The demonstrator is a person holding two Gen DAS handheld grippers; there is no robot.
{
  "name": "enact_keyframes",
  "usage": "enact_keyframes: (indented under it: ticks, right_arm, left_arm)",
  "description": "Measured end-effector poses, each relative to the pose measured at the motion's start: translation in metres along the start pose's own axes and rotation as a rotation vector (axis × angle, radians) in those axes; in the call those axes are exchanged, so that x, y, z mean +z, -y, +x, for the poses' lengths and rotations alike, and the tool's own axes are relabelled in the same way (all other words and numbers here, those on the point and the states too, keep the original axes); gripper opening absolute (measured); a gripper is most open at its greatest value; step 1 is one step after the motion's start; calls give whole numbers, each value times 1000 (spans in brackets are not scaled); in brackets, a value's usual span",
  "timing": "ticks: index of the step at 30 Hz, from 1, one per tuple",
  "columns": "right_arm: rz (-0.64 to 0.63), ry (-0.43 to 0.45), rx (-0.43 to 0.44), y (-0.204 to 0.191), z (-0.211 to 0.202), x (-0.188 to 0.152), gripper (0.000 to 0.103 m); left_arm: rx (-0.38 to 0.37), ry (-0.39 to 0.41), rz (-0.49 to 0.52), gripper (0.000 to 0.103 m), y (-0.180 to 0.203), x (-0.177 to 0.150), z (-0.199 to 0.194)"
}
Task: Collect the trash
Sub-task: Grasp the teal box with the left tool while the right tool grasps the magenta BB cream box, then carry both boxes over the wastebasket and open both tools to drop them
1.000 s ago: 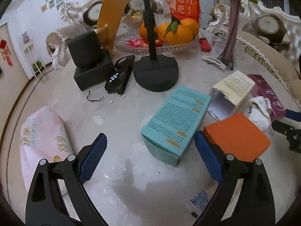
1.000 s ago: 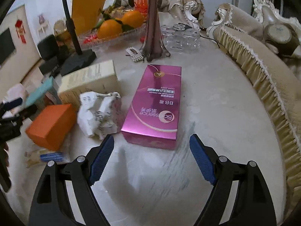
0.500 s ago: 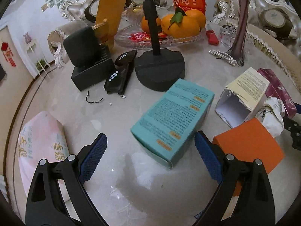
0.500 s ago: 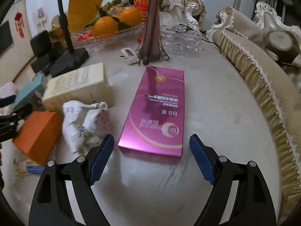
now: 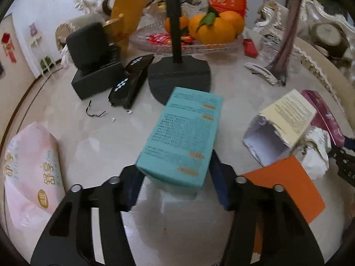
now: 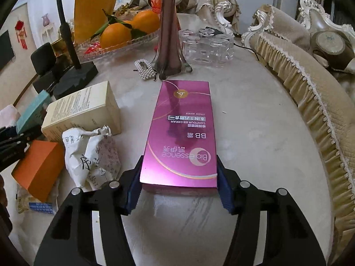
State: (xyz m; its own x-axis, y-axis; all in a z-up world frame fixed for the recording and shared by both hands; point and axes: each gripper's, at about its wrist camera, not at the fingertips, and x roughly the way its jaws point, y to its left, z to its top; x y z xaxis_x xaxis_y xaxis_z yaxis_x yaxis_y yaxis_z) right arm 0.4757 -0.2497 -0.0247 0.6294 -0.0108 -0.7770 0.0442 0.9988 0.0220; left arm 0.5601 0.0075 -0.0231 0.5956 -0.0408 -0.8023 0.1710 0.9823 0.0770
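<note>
Since the earlier frame both of my grippers have come forward over the marble table (image 5: pixel 93 146), and each box, which then lay ahead of the wide-open fingers, now sits between them.

On my left gripper (image 5: pixel 175 188) the jaws are closing, and the near end of the teal box (image 5: pixel 184 133) is between the blue pads; they stand close at its two sides, but I cannot tell if they press it already (this part is blurred). The box reaches toward 12 o'clock, up to the black stand base (image 5: pixel 179 73). At 3 o'clock lie the torn cream box (image 5: pixel 286 119) and the orange box (image 5: pixel 286 188).

On my right gripper (image 6: pixel 178 186) the jaws are closing too, and both pads touch the sides of the pink BB cream box (image 6: pixel 180 137) at its near end. This box lies flat and points to 12 o'clock, toward the dark vase (image 6: pixel 168 44). At 9 o'clock, just beside it, is the crumpled paper (image 6: pixel 91 153).
</note>
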Motion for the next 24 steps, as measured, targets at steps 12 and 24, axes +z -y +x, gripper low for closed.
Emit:
enact_keyframes:
  ticks: [12, 24]
  right_arm:
    - [145, 30, 142, 14, -46, -10, 56]
    - [-15, 213, 401, 13, -219, -142, 56]
  left_arm:
    - [-109, 122, -128, 51, -24, -19, -67]
    - [-127, 344, -27, 51, 36, -160, -267]
